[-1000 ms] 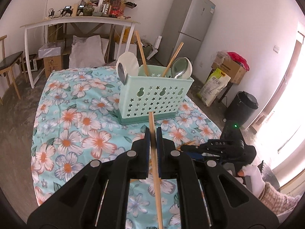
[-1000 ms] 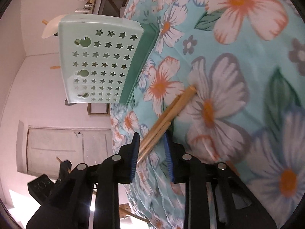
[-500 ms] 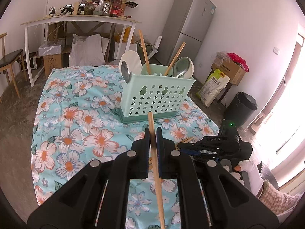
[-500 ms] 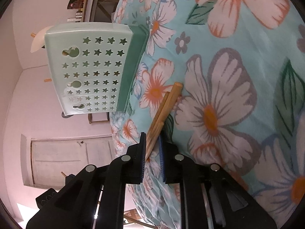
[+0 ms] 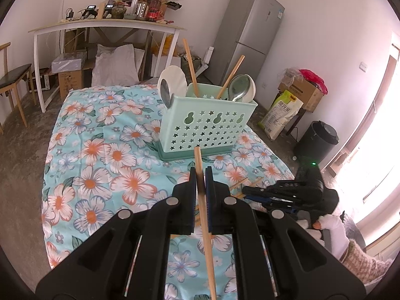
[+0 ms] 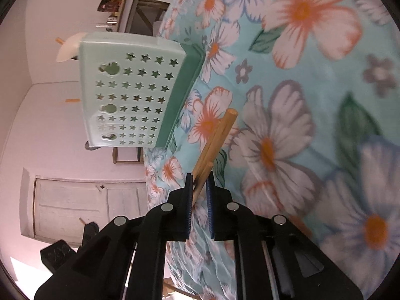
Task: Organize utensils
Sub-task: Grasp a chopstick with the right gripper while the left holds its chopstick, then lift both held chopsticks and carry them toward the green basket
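From the left wrist view, the left gripper [image 5: 200, 175] is clamped tight on a single wooden chopstick [image 5: 203, 200], which runs up between the pads and pokes out just past the fingertips toward the mint-green utensil caddy [image 5: 205, 122] standing straight ahead; gripped near its upper part and aimed this way, the stick looks ready to be fed into one of the caddy's compartments. The caddy already carries two upright chopsticks and several spoons [image 5: 240, 87], so the sorting seems partly done. Low to the right of this gripper, the right gripper [image 5: 252, 191] lies close to the cloth, a white-gloved hand [image 5: 330, 225] behind it, at loose chopsticks beside its tip. From the right wrist view, rolled on its side, the right gripper [image 6: 199, 182] has just been closing its jaws, and a small bundle of chopsticks [image 6: 215, 145] sits between them, the pads apparently pressing on the sticks where they rest on the cloth; gathering them together would likely save separate trips. The caddy [image 6: 130, 95] stands ahead and to the left of it. The surface is a turquoise floral cloth [image 5: 100, 150], soft and slightly wrinkled. Around it: a grey fridge [image 5: 250, 32], a cluttered white table [image 5: 105, 25], boxes, and a black bin [image 5: 317, 142].
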`<state>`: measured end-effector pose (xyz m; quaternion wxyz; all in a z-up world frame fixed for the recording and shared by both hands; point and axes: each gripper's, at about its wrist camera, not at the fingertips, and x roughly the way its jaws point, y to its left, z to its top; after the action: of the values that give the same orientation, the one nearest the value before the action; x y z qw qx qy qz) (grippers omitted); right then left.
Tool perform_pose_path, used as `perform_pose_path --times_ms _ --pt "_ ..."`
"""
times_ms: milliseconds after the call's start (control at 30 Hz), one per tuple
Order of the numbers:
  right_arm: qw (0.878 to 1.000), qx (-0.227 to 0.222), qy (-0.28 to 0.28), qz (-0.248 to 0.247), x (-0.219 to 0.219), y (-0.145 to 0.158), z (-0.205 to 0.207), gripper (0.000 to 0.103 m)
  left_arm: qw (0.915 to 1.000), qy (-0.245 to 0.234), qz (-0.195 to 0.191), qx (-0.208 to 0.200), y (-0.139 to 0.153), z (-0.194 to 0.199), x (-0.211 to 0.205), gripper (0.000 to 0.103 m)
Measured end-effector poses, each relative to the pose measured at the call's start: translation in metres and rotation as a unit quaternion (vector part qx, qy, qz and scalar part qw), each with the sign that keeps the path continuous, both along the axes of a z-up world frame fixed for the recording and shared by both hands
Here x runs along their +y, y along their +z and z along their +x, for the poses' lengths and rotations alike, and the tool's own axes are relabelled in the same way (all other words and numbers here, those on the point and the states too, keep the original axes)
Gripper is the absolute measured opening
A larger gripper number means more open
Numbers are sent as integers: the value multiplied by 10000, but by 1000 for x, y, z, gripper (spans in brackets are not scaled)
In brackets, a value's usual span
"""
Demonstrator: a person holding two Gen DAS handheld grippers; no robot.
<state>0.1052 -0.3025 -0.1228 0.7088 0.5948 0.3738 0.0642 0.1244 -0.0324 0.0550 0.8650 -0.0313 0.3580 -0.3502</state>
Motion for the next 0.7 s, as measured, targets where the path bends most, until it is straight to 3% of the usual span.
perform_pose_path --times_ms 233,467,700 --pt "9989 -255 -124 -387 -11 19 -22 11 10000 -71 29 -14 0 -2 -9 6" --pt "9996 -56 -122 245 -18 -6 -30 10 9999 -120 58 -43 1 -6 -16 6" --pt "9996 -254 -128 13 -14 6 -31 9 10000 -44 75 -31 0 -6 -15 6"
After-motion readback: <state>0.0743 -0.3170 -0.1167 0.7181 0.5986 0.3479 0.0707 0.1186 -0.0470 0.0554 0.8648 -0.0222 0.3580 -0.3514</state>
